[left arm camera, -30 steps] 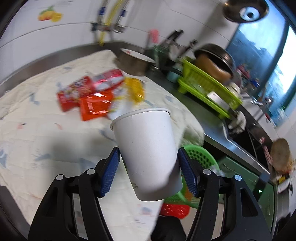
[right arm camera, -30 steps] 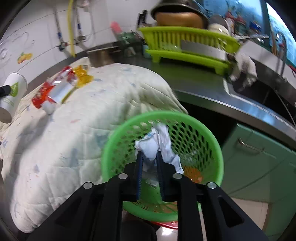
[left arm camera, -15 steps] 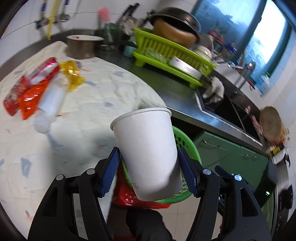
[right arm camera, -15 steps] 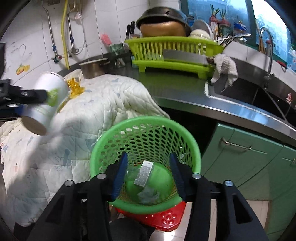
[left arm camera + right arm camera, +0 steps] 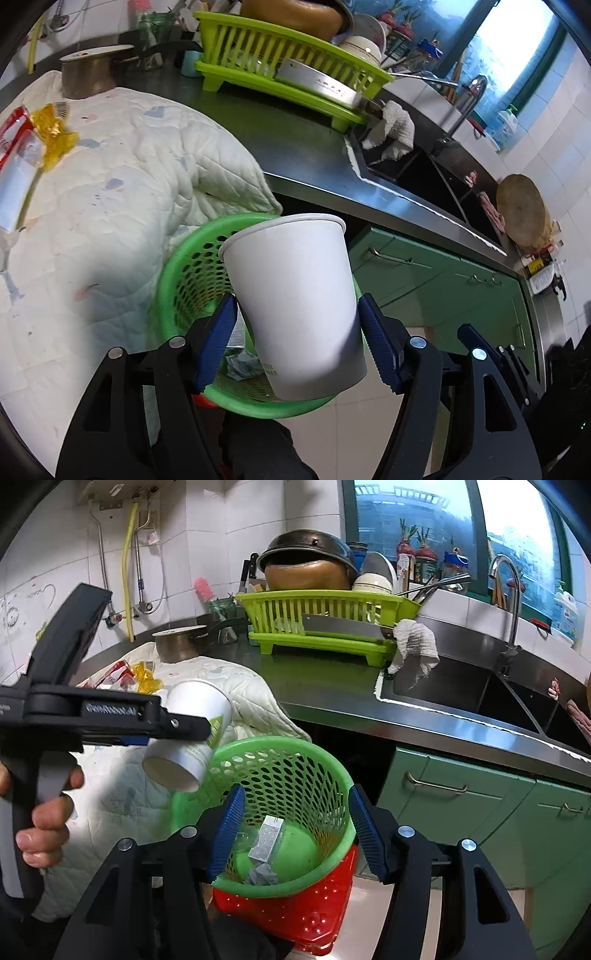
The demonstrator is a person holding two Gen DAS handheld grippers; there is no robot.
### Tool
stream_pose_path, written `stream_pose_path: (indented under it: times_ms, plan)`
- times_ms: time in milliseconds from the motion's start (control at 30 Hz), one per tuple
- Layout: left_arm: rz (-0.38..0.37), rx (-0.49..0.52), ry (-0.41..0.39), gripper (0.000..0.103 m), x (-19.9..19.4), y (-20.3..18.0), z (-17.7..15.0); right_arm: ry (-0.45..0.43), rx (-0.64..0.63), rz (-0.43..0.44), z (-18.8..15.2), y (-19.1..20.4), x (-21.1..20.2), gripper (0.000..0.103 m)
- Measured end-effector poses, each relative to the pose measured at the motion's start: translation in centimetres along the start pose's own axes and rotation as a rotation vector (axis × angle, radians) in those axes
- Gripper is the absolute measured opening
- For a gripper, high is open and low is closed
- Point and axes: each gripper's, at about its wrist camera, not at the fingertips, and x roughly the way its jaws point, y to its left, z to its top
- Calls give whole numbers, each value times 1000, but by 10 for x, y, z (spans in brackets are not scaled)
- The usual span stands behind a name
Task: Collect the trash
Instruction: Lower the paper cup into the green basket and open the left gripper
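Carrying the paper cup point(image 5: 295, 306) clamped in the left tongs point(image 5: 297, 339) to the green basket point(image 5: 332, 775) at its 12 o'clock, centre it above the rim before release; right tongs point(image 5: 291, 830), just opening, hold nothing.

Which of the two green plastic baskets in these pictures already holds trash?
The round mesh basket below the counter edge, with scraps at its bottom; the lime rectangular rack on the counter holds dishes.
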Motion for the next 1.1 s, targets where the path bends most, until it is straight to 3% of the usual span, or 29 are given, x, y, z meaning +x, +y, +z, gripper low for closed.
stream_pose_path:
  times_ms: [233,500,800,1100]
  plan:
    - [-45,6,19,72,13,-8,-3,-8,13,-6,-1,-6,-3,57]
    - [-29,-3,-8,72,-4,0,-4,-21,8,6,1,-1,-7,58]
    - [39,-34,-87,72,-54,38,-3,-30,-40,45,12,28,-2,58]
    - [155,-106,-177,72,-118,108,-8,-28,-107,146,31,87,11,58]
